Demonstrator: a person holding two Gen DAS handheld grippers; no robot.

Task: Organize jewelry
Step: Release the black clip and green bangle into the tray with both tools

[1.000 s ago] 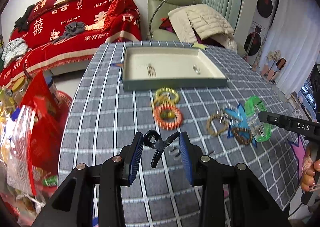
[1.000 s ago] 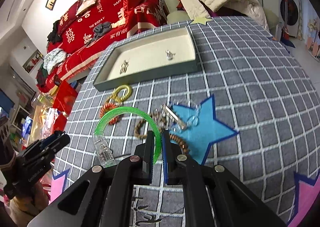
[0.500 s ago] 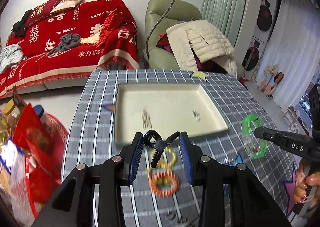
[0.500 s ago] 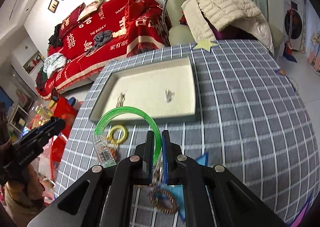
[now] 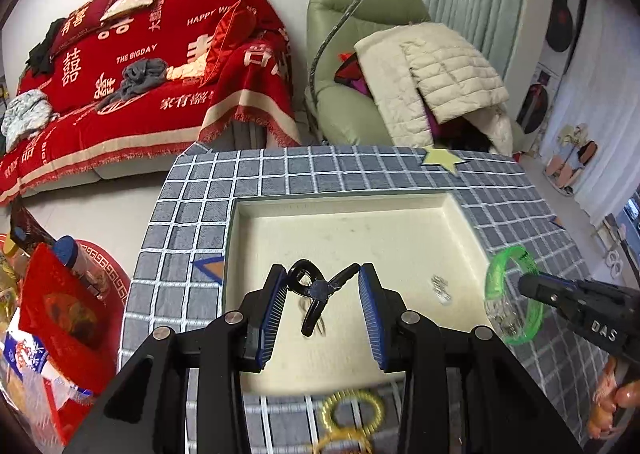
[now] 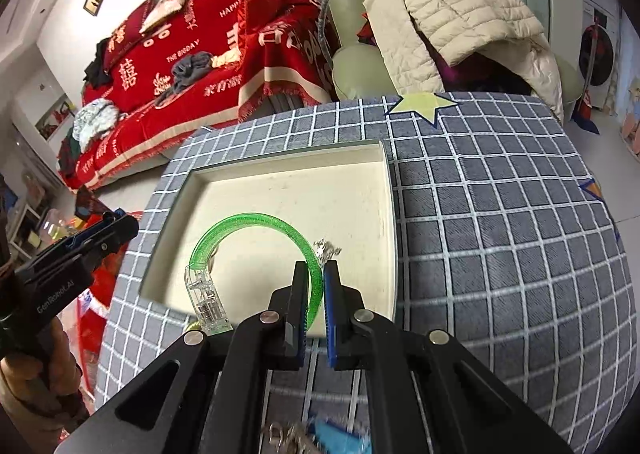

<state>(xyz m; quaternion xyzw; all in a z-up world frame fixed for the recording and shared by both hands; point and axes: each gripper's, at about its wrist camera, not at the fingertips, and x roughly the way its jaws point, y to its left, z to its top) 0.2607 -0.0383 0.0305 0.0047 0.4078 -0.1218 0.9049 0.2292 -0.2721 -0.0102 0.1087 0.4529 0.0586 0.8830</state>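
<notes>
A shallow cream tray (image 5: 460,213) (image 6: 388,189) lies on the grey checked table. My left gripper (image 5: 323,286) is shut on a black hair clip (image 5: 316,292) and holds it above the tray's near part. My right gripper (image 6: 316,282) is shut on a green translucent bangle (image 6: 256,219) with a clear clasp, above the tray's near right part; it also shows in the left wrist view (image 5: 512,294). A small silver piece (image 5: 440,288) (image 6: 326,248) lies in the tray. Another small piece in the tray is mostly hidden behind the clip.
A yellow spiral hair tie (image 5: 352,408) lies on the table just before the tray's near rim. Keys on a blue star patch (image 6: 316,434) lie under the right gripper. A red sofa (image 5: 140,65) and a green armchair (image 5: 352,65) stand beyond the table.
Both grippers have moved forward from the loose jewelry on the table to above the tray, each still holding its item.
</notes>
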